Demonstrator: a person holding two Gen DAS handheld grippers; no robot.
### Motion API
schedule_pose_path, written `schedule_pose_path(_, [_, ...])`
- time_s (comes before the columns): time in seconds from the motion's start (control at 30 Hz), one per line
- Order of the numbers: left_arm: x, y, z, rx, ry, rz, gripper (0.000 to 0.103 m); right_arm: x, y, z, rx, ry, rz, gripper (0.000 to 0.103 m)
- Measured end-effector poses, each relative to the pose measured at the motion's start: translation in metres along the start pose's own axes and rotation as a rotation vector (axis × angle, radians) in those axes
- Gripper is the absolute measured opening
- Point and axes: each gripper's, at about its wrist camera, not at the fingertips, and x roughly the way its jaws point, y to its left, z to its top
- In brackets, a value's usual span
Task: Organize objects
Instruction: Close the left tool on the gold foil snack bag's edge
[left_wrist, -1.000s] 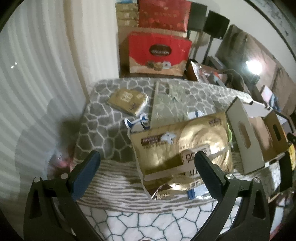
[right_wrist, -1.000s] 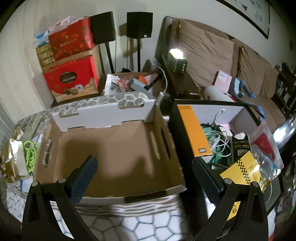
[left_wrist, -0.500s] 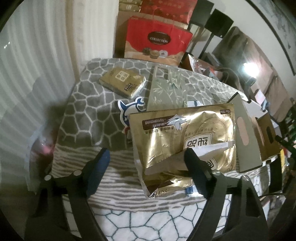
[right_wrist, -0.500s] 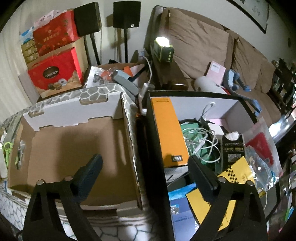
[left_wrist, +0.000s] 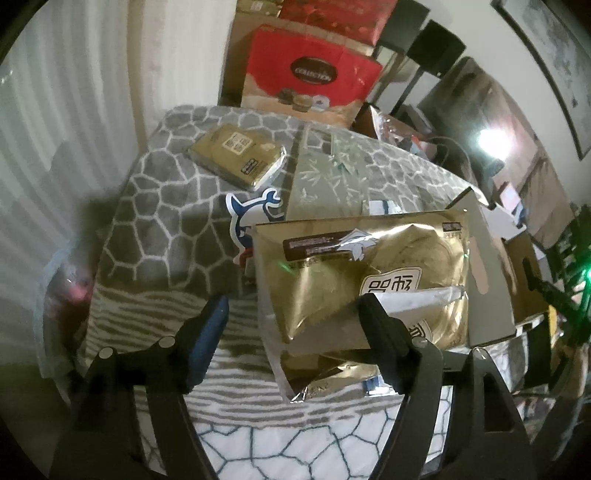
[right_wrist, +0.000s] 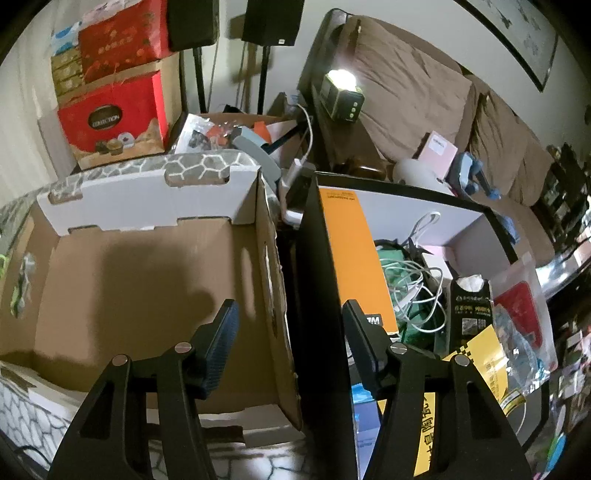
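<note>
In the left wrist view my left gripper (left_wrist: 295, 317) is open and empty, its fingers straddling the near left edge of a large gold foil packet (left_wrist: 362, 273) lying on the grey patterned cloth (left_wrist: 166, 229). A smaller gold packet (left_wrist: 238, 155) lies farther back, with a blue-and-white sticker (left_wrist: 255, 210) and a green patterned sheet (left_wrist: 325, 177) between them. In the right wrist view my right gripper (right_wrist: 290, 332) is open and empty above the wall between an empty cardboard box (right_wrist: 147, 280) and a black box (right_wrist: 406, 258) full of items.
The black box holds an orange box (right_wrist: 354, 258), white cables (right_wrist: 413, 280) and a black-and-yellow packet (right_wrist: 472, 314). Red gift boxes (right_wrist: 110, 110) stack behind the table. A brown sofa (right_wrist: 424, 96) and a lit lamp (right_wrist: 341, 96) are at the back right.
Both grippers' fingers have narrowed but stay open. The left gripper has moved closer over the large gold packet. The right gripper has shifted right, from over the cardboard box toward the black box.
</note>
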Motion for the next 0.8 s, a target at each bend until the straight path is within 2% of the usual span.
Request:
schedule_pose_path(0.03, [0.0, 0.001, 0.0, -0.004, 0.002, -0.026, 0.051, -0.001, -0.001, -0.001, 0.0, -0.003, -0.003, 0.058])
schedule_pose_path(0.07, [0.0, 0.001, 0.0, -0.008, 0.004, -0.055, 0.046, -0.001, -0.001, 0.0, 0.001, -0.003, -0.004, 0.056])
schedule_pose_path(0.2, [-0.004, 0.001, 0.0, -0.004, -0.008, -0.032, 0.035, -0.003, -0.008, 0.002, 0.024, 0.0, 0.008, 0.046])
schedule_pose_path(0.3, [-0.006, 0.002, -0.001, -0.006, -0.013, -0.031, 0.032, -0.006, -0.02, 0.006, 0.071, -0.004, 0.055, 0.04])
schedule_pose_path(0.5, [-0.008, 0.004, -0.001, -0.012, -0.025, -0.029, 0.031, -0.014, -0.03, 0.021, 0.107, -0.03, 0.117, 0.04])
schedule_pose_path(0.63, [-0.007, 0.006, -0.001, -0.026, -0.022, -0.034, 0.031, -0.013, -0.026, 0.033, 0.101, -0.036, 0.15, 0.04])
schedule_pose_path(0.8, [-0.007, 0.009, -0.001, -0.036, -0.023, -0.045, 0.03, 0.002, -0.015, 0.04, 0.062, 0.008, 0.154, 0.04])
